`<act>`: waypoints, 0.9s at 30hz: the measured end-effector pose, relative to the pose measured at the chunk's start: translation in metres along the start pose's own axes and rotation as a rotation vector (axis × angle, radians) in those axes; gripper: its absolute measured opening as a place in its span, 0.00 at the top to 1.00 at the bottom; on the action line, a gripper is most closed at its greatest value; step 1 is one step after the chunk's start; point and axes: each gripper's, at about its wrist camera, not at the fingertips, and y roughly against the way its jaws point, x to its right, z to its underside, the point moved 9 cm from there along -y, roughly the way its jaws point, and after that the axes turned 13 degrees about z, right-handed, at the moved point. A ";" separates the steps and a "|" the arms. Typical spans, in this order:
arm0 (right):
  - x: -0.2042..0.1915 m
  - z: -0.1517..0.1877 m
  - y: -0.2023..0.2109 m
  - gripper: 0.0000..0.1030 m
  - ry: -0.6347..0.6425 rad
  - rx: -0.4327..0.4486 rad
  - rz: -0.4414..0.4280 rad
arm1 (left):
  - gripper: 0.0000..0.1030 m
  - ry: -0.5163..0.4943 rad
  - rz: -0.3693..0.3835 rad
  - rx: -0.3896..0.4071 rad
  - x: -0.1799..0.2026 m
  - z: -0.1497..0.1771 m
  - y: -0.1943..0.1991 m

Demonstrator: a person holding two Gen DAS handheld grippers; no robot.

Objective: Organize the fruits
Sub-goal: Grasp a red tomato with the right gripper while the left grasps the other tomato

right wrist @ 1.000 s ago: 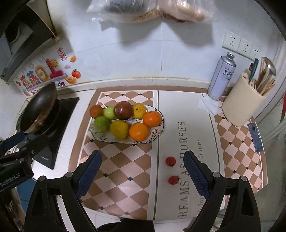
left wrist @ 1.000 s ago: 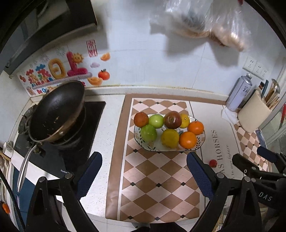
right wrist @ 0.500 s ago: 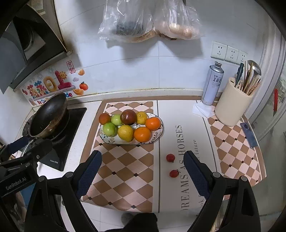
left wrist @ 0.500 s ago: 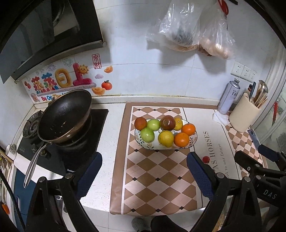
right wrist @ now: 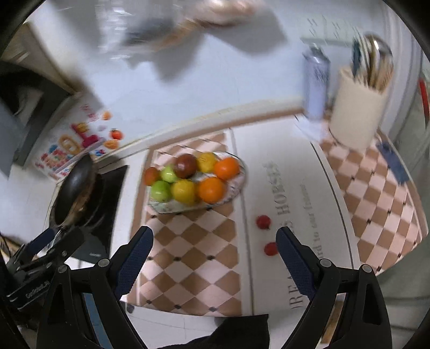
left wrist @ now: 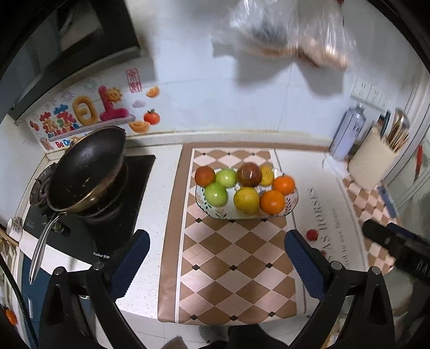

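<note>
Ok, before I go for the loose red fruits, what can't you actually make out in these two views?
- Second small red fruit: in the left wrist view only one shows; the left gripper's right finger likely hides the other.
- Hanging bags: motion-blurred in the right wrist view, cut by the top edge; contents unreadable.
- Spray can label: smeared in both views.
- Plate under the fruit: mostly covered.
</note>
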 end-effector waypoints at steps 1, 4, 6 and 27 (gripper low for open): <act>0.011 0.001 -0.018 0.08 -0.008 -0.026 0.023 | 0.00 -0.005 -0.009 -0.028 0.001 0.002 -0.012; 0.038 0.012 -0.071 0.08 -0.031 -0.126 0.064 | 0.00 -0.015 -0.010 -0.120 0.008 0.011 -0.051; 0.056 0.018 -0.100 0.08 -0.081 -0.179 0.056 | 0.00 -0.035 -0.014 -0.193 0.016 0.020 -0.082; 0.047 0.014 -0.214 0.68 -0.010 -0.304 -0.064 | 0.00 -0.112 -0.075 -0.506 0.057 0.056 -0.231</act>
